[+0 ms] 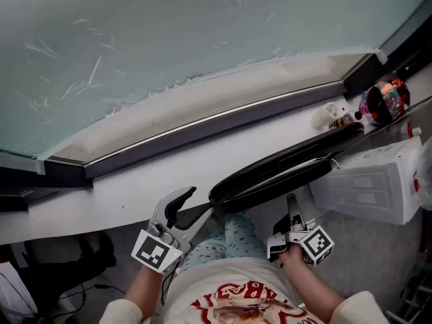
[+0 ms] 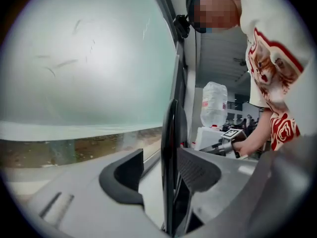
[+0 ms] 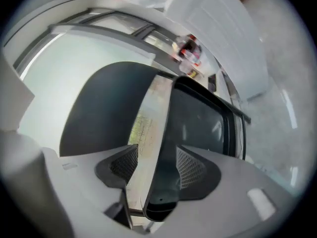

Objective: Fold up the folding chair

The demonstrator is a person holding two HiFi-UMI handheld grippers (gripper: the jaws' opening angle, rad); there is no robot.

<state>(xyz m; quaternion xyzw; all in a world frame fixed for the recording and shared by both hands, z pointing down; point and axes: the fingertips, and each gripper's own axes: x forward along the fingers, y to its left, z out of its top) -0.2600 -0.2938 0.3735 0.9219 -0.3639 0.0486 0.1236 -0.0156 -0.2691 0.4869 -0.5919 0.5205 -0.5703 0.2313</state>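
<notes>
The black folding chair (image 1: pixel 283 171) lies folded nearly flat against the white window sill, seen edge-on in the head view. My left gripper (image 1: pixel 194 204) reaches to its left end. In the left gripper view the chair's thin black edge (image 2: pixel 171 148) stands between the open jaws; the left pad (image 2: pixel 130 175) is clear of it and the right pad (image 2: pixel 198 170) is close beside it. My right gripper (image 1: pixel 293 204) points up at the chair's underside. In the right gripper view the glossy panel's edge (image 3: pixel 163 182) sits between the open jaws without pad contact.
A frosted window (image 1: pixel 169 39) rises behind the white sill (image 1: pixel 155 181). A white boxy appliance (image 1: pixel 378 184) stands at the right of the chair. Small bottles (image 1: pixel 331 117) and a colourful object (image 1: pixel 383 100) sit on the sill's right end. Cables (image 1: pixel 74 285) lie on the floor, lower left.
</notes>
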